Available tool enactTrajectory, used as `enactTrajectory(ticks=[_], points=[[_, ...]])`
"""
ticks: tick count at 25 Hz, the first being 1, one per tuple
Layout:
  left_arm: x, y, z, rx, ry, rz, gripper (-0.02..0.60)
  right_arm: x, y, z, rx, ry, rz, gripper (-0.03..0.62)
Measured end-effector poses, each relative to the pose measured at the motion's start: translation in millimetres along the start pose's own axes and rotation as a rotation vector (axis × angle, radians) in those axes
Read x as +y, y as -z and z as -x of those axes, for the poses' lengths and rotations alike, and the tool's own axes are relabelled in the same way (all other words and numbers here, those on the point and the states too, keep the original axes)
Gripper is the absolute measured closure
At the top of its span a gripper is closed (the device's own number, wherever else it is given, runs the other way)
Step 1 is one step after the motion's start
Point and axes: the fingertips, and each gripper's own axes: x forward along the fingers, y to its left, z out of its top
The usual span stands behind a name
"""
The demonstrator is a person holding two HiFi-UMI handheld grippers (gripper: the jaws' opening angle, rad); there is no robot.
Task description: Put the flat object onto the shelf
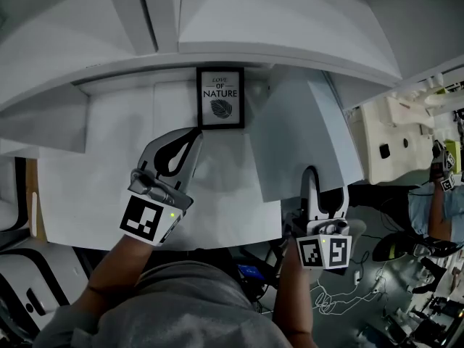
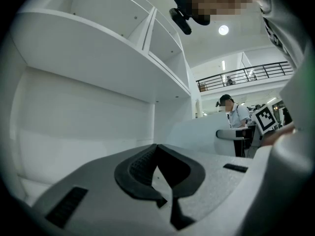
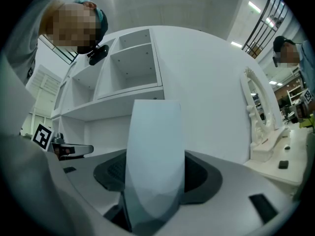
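A flat white panel (image 1: 301, 140) leans upright in front of the white shelf unit (image 1: 116, 122); my right gripper (image 1: 311, 174) is shut on its lower edge. In the right gripper view the panel (image 3: 153, 146) rises straight up from between the jaws and hides the gripper (image 3: 152, 173) tips. My left gripper (image 1: 194, 135) is shut with nothing in it, and its tips are close to the lower left corner of a black-framed picture (image 1: 220, 98) standing on the shelf. In the left gripper view the jaws (image 2: 156, 149) meet at a point, facing the shelf's white back wall (image 2: 83, 117).
An ornate white piece of furniture (image 1: 395, 118) stands to the right, also in the right gripper view (image 3: 261, 117). Another person (image 1: 444, 194) with grippers works at the far right. Cables (image 1: 341, 296) lie on the floor below. Upper shelf compartments (image 3: 130, 65) are open.
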Motion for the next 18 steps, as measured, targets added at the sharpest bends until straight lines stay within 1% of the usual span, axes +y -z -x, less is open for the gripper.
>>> enactTrajectory(ticks=[7, 12, 18], points=[[6.4, 8.6, -4.4, 0.026, 0.008, -0.014, 0.574, 0.1, 7.4, -14.9, 0.018, -0.013, 0.007, 0.306], [11.1, 10.8, -7.1, 0.027, -0.004, 0.005, 0.574, -2.0, 17.9, -23.2, 0.047, -0.01, 0.014, 0.306], [16.4, 16.9, -8.1, 0.043, -0.01, 0.006, 0.574, -6.7, 24.9, -30.2, 0.057, -0.004, 0.019, 0.306]])
